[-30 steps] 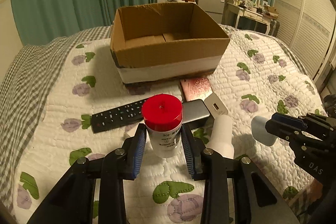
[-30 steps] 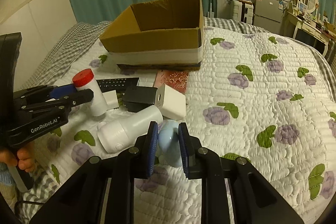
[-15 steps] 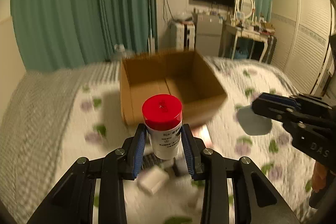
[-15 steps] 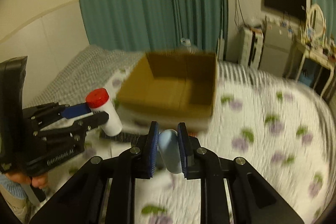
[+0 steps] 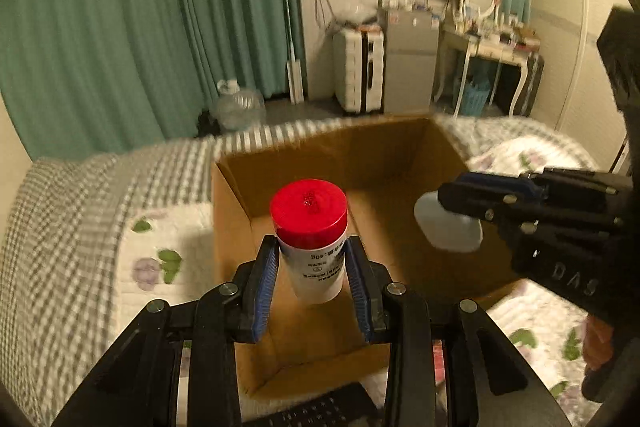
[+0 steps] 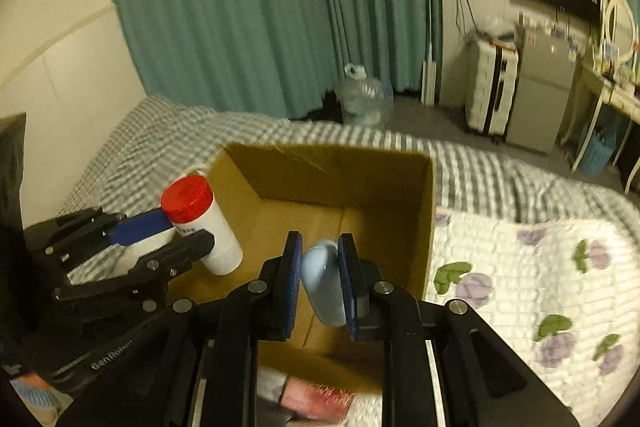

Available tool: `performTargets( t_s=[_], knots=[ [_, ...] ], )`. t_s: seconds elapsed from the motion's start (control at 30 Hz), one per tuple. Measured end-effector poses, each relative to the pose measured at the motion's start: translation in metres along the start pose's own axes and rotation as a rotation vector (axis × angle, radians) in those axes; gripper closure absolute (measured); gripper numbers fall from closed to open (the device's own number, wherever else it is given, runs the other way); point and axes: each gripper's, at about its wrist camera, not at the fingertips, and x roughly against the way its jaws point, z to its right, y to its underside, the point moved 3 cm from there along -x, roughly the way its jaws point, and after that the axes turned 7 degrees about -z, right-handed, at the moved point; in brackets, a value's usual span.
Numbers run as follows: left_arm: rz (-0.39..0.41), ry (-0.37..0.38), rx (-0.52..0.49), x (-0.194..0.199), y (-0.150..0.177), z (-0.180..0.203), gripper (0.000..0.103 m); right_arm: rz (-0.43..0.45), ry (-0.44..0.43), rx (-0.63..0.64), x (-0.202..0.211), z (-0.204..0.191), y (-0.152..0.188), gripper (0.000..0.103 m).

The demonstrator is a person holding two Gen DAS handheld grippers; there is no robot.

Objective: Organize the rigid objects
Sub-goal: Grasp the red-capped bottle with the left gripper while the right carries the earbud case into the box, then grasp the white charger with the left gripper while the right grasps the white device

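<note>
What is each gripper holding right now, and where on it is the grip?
The left gripper clamps the red-capped white bottle by its body, below the cap. The right gripper pinches the pale blue object across its flat sides.

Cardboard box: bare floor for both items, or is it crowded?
The cardboard box floor looks bare: brown board from the left wall to the right wall, nothing visible inside. Crowding is above: the red-capped bottle in the left gripper and the pale blue object in the right gripper hang side by side.
</note>
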Motion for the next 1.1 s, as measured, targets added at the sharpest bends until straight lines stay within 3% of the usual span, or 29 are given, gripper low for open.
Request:
performTargets(
  t_s=[0.07, 0.3, 0.33, 0.37, 0.4, 0.43, 0.5, 0.6, 0.73, 0.87, 1.1],
  knots=[
    [-0.033, 0.003, 0.002, -0.021, 0.004, 0.0, 0.069, -0.016, -0.006, -0.006, -0.017, 0.005, 0.002, 0.093],
    [-0.055, 0.01, 0.017, -0.042, 0.009, -0.002, 0.065, 0.004, 0.007, -0.032, -0.016, 0.012, 0.0, 0.092],
    [-0.047, 0.003, 0.019, -0.038, 0.01, -0.004, 0.062, 0.013, 0.017, -0.038, -0.011, 0.013, 0.0, 0.082],
    [-0.032, -0.01, 0.021, -0.03, 0.01, -0.004, 0.051, 0.024, 0.033, -0.047, -0.001, 0.013, 0.0, 0.072],
    [-0.012, -0.017, 0.024, -0.019, 0.011, -0.005, 0.048, 0.037, 0.045, -0.053, 0.009, 0.013, 0.001, 0.05],
    [0.003, -0.021, 0.027, -0.012, 0.011, -0.007, 0.046, 0.055, 0.057, -0.057, 0.021, 0.013, 0.003, 0.039],
    [0.031, -0.033, 0.036, 0.01, 0.011, -0.01, 0.043, 0.078, 0.088, -0.053, 0.045, 0.009, 0.005, 0.036],
    [0.088, -0.045, 0.045, 0.054, 0.015, -0.013, 0.037, 0.109, 0.138, -0.049, 0.085, -0.001, 0.013, 0.021],
    [0.138, -0.076, 0.04, 0.101, 0.03, -0.013, 0.033, 0.138, 0.18, -0.036, 0.131, -0.018, 0.03, 0.012],
    [0.15, -0.103, 0.04, 0.134, 0.058, -0.014, 0.031, 0.141, 0.217, -0.025, 0.162, -0.038, 0.057, 0.009],
    [0.126, -0.093, 0.037, 0.146, 0.129, -0.01, 0.031, 0.01, 0.213, -0.058, 0.149, -0.062, 0.127, 0.009]
  ],
)
